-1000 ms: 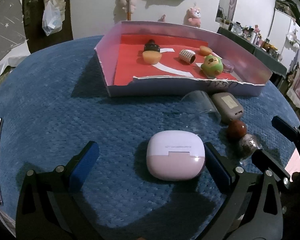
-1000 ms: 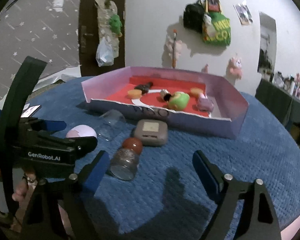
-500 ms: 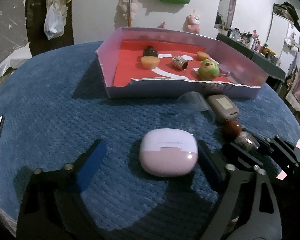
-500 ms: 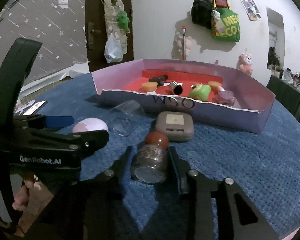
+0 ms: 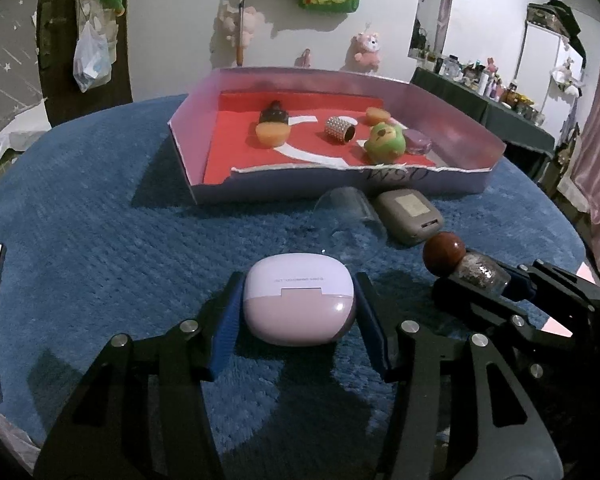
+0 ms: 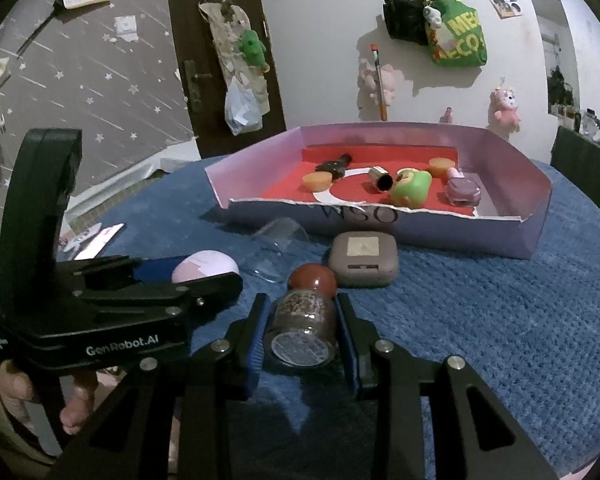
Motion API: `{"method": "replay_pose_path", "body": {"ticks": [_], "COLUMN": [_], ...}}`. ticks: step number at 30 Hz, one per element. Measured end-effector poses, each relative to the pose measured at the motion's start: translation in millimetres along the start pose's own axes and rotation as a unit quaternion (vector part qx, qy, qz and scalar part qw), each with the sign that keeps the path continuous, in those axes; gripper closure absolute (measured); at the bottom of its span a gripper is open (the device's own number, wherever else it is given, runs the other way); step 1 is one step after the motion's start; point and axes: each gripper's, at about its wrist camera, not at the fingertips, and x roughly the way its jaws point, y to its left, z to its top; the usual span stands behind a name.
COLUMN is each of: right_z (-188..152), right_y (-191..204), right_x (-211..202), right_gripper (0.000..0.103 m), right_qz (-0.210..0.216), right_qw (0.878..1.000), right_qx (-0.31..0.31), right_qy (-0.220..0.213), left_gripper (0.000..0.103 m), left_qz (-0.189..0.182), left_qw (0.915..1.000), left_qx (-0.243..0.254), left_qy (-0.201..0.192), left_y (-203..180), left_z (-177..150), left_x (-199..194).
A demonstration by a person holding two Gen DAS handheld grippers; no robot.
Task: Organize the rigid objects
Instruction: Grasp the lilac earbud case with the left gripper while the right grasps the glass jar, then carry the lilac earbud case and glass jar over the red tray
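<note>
Pink earbud case (image 5: 299, 298) lies flat on the blue tabletop (image 5: 100, 240), near its front edge, between the blue pads of the left tool (image 5: 298, 320) — jaws closing, both pads at the case's sides; whether they press yet I cannot tell.

Small glass jar (image 6: 303, 326) with a round red-brown stopper lies on its side just to the right of the case, its flat base toward the right wrist camera. Right tool (image 6: 304, 334) is clenched on it, one pad against each side of the glass.

Just beyond the jar: a grey-brown square case (image 6: 364, 258), its edge near the stopper. A clear plastic cup (image 5: 350, 210) lies tipped over beside it, between it and the pink case.

Further back — a shallow pink-walled box (image 5: 380, 182) with a red floor, front wall torn along its top. Inside: an orange cupcake-shaped piece (image 5: 273, 134), a dark small object (image 5: 275, 114) behind it, a studded metal cylinder (image 5: 340, 131), a green round toy (image 5: 386, 144), a second orange piece (image 5: 377, 114), a small purple piece (image 5: 417, 145).

A hand (image 6: 16, 392) holds the left tool's grip at the lower left of the right wrist view.
</note>
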Motion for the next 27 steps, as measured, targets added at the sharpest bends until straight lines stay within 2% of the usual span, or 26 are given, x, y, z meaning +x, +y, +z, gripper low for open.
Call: {"method": "replay_pose_path", "body": {"ticks": [27], "right_z": [24], "right_y": [1], "right_x": [-17], "right_gripper": [0.068], "right_qz": [0.016], "right_qw": [1.000], "right_qx": [0.006], "right_qy": [-0.019], "left_gripper": [0.052], "left_qz": [-0.018], "left_qw": [0.9994], "left_qx": [-0.002], "left_qy": [-0.028], "left_y": [-5], "left_z": [15], "left_x": [-18]}}
